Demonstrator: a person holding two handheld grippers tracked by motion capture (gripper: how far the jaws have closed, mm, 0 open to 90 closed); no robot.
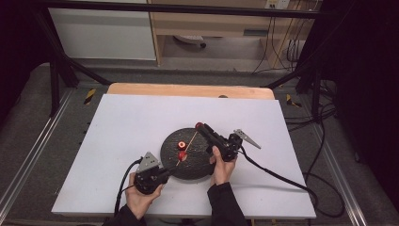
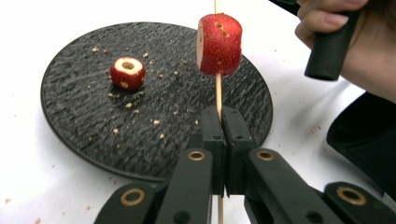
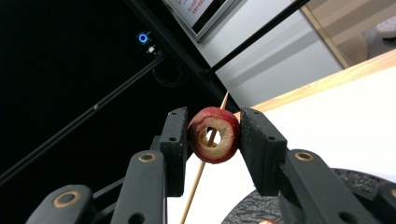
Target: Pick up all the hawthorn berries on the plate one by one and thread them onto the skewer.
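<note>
High view: thin wooden skewer (image 1: 189,147) runs slantwise over the round black slate-textured plate (image 1: 197,169), from the left gripper (image 1: 165,174) at the plate's near-left edge up toward the right gripper (image 1: 200,126) at its far side.
Left gripper view: jaws clenched on the skewer's lower end (image 2: 218,100); stick rises straight away from the jaws, w/ one red cored fruit piece (image 2: 219,44) already threaded partway up.
Right gripper view: jaws grasping a second red fruit ring (image 3: 214,134), pads pressed on its two sides, hollow core facing the camera; skewer tip (image 3: 225,99) pokes up behind it, shaft passing through the hole.
Key relation: ring's bore lines up w/ the skewer's long axis; stick lies along the line between the two grippers. Right hand is the nearer to the ring, left only steadies the stick.
Next move (judged): slide ring down the shaft toward the threaded piece, approx. along the stick; any sideways tilt could bend or snap it.
Loose piece: third red cored fruit (image 2: 127,72) sits on the plate, left of the skewer, apart from it, crumbs round it.
Looks: red speckled skin, pale flesh, round cored centre.
Table: white sheet (image 1: 122,127) under the plate.
</note>
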